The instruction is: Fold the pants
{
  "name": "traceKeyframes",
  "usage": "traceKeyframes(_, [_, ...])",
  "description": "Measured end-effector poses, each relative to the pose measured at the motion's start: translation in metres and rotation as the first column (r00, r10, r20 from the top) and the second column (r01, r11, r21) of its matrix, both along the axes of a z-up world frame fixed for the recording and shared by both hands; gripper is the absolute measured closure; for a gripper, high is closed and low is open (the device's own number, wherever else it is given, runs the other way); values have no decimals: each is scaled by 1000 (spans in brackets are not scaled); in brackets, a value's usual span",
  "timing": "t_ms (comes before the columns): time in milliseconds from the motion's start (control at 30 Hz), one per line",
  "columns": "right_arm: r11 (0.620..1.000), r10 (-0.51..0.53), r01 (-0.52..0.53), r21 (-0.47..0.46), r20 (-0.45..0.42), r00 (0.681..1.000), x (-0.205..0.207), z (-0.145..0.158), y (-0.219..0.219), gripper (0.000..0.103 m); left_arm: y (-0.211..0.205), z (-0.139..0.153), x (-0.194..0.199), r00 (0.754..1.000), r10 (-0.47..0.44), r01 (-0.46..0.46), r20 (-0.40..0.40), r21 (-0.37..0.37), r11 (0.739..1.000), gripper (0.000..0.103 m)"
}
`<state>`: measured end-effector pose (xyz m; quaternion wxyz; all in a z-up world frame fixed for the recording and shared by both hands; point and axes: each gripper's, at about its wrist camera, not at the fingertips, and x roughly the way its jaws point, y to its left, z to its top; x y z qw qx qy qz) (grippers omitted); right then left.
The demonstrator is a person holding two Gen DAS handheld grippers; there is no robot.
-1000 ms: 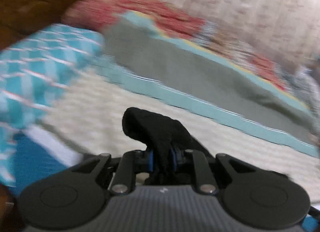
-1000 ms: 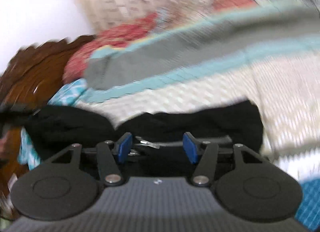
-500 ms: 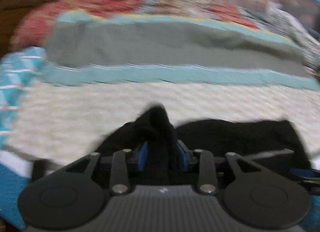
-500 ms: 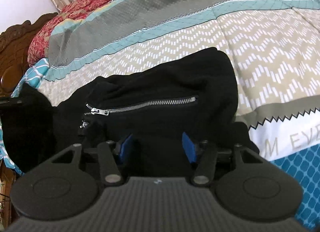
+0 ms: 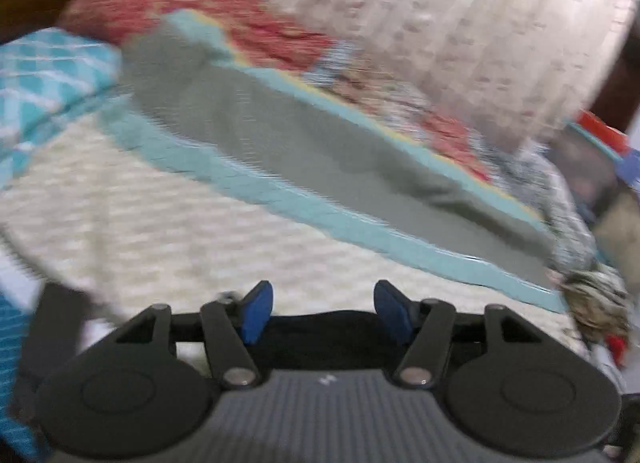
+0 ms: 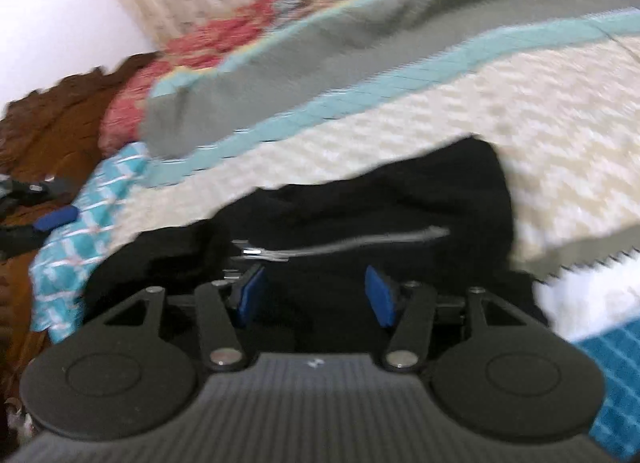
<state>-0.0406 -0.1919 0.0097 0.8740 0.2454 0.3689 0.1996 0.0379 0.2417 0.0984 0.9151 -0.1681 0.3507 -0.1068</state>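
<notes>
Released black pants (image 6: 360,215) lie soft, crumpled.

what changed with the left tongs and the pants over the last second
The left tongs let go: a second ago they pinched a bunched fold of the black pants; their jaws have just been opening and now stand apart, with no fold pinched between them and black cloth lying low behind them. The right tongs stayed open over the pants, which remain on the patterned bedspread.

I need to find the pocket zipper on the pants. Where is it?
In the right wrist view, the silver zipper runs across the black pants, just beyond the open right gripper.
</notes>
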Motion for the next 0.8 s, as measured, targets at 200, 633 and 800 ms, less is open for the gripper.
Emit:
traceKeyframes(200, [974, 213, -210, 81, -38, 976, 30, 12, 63, 42, 18, -54, -16, 989, 20, -35, -145, -106, 994, 46])
traceKeyframes(633, [933, 275, -307, -188, -177, 945, 68, -2, 159, 99, -11, -114, -22, 958, -50, 67, -284, 49, 997, 54])
traceKeyframes(800, [961, 204, -231, -153, -171, 964, 64, 2, 133, 95, 7, -83, -31, 982, -47, 38, -185, -52, 998, 49])
